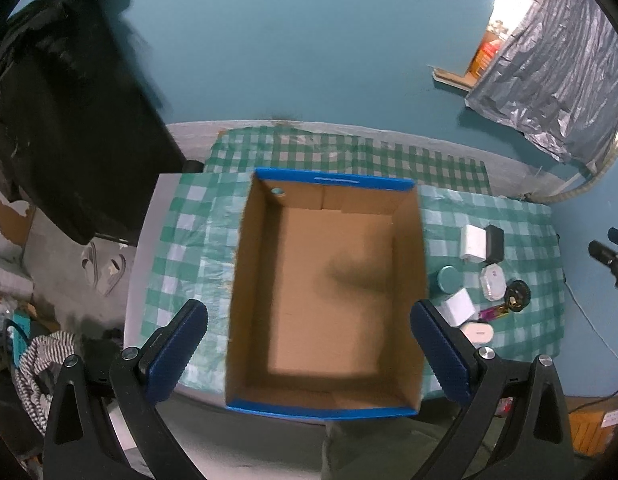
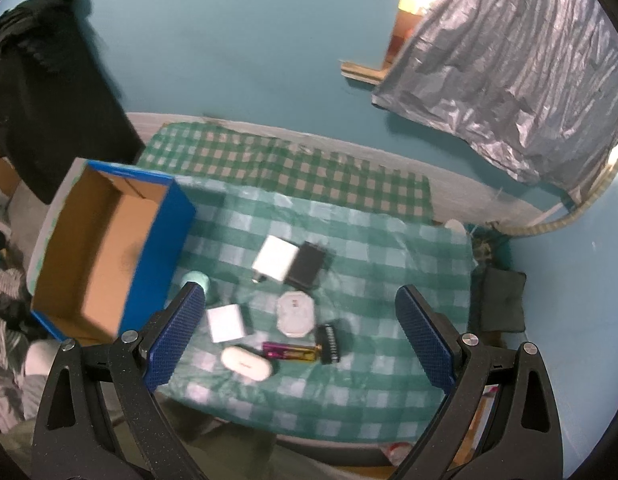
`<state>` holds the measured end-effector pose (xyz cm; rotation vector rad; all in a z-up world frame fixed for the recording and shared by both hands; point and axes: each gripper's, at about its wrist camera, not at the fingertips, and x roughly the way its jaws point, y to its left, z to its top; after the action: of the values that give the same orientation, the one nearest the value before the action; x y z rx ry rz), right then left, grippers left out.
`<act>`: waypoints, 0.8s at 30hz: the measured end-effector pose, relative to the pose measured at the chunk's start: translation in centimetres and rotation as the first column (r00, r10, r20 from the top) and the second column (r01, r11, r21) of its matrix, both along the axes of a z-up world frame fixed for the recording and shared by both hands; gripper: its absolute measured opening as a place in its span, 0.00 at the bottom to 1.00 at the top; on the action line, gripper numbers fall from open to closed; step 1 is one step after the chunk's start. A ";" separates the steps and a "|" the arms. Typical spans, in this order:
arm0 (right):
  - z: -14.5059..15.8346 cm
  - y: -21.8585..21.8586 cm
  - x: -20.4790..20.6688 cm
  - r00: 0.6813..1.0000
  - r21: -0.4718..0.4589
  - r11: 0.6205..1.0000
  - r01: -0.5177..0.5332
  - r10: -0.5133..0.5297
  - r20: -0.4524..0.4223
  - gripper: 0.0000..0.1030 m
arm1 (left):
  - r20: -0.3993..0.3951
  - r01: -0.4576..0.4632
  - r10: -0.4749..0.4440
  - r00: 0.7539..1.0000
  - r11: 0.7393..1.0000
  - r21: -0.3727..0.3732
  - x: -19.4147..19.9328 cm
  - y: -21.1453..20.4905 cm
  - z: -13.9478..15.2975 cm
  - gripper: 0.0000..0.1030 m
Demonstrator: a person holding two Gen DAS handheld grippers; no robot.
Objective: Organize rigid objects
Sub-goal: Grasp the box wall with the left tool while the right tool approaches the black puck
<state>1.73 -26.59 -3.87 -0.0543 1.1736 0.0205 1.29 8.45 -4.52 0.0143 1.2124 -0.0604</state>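
An empty cardboard box (image 1: pixel 329 280) with blue outer walls sits on the checked tablecloth; it also shows at the left of the right wrist view (image 2: pixel 105 252). My left gripper (image 1: pixel 309 352) is open and empty above the box. My right gripper (image 2: pixel 301 336) is open and empty above a cluster of small items: a white charger block (image 2: pixel 275 263), a black block (image 2: pixel 307 266), a white cube (image 2: pixel 225 323), a white octagonal case (image 2: pixel 295 314), a white oval case (image 2: pixel 245 363), a purple-gold battery (image 2: pixel 291 351), a black comb-like piece (image 2: pixel 329 344) and a teal tin (image 2: pixel 195 280).
The table (image 2: pixel 349 380) with green-white checked cloth stands against a teal wall. A black garment (image 1: pixel 69 120) hangs at the left. Silver foil (image 2: pixel 509 80) covers a window at the right. A dark cushion (image 2: pixel 503 300) lies beyond the table's right edge. Clutter lies on the floor at the left.
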 end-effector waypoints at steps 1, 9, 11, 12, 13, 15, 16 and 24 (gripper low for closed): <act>-0.2 -0.1 0.1 1.000 0.000 1.000 0.004 -0.004 -0.004 0.94 | 0.000 -0.003 0.003 1.000 1.000 -0.018 0.1 0.6 -0.3 0.99; -4.6 -2.5 1.2 0.995 -0.041 0.999 0.027 -0.031 -0.090 0.94 | -0.016 -0.077 0.075 0.997 0.993 -0.095 0.8 6.2 -3.7 0.99; -6.1 -2.7 1.3 0.993 -0.042 0.999 0.026 -0.030 -0.116 0.94 | -0.024 -0.061 0.060 0.998 0.998 -0.017 1.0 6.5 -4.8 0.98; -6.6 -2.8 1.3 0.992 -0.042 0.999 0.021 -0.027 -0.125 0.94 | -0.036 -0.050 0.050 0.998 0.998 0.023 1.1 6.6 -5.4 0.96; -7.3 -2.8 1.4 0.991 -0.040 0.999 0.015 -0.021 -0.136 0.93 | -0.047 -0.042 0.043 0.998 0.998 0.036 1.1 6.8 -5.9 0.91; -8.7 -2.7 1.2 0.987 -0.036 0.999 0.005 -0.010 -0.159 0.92 | -0.094 -0.032 0.035 0.995 0.999 0.042 1.2 7.1 -7.6 0.81; -9.4 -2.5 1.2 0.985 -0.029 1.000 0.000 -0.005 -0.172 0.91 | -0.115 -0.033 0.037 0.993 0.999 0.037 1.1 7.3 -8.2 0.77; -14.0 -1.9 0.8 0.968 -0.036 0.999 -0.039 0.029 -0.248 0.89 | -0.264 -0.046 0.049 0.963 0.999 0.018 0.0 8.2 -14.3 0.59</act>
<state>2.52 -28.50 -17.84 -0.1102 1.4231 0.0340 1.31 16.70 -18.87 -0.0124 1.4796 -0.0131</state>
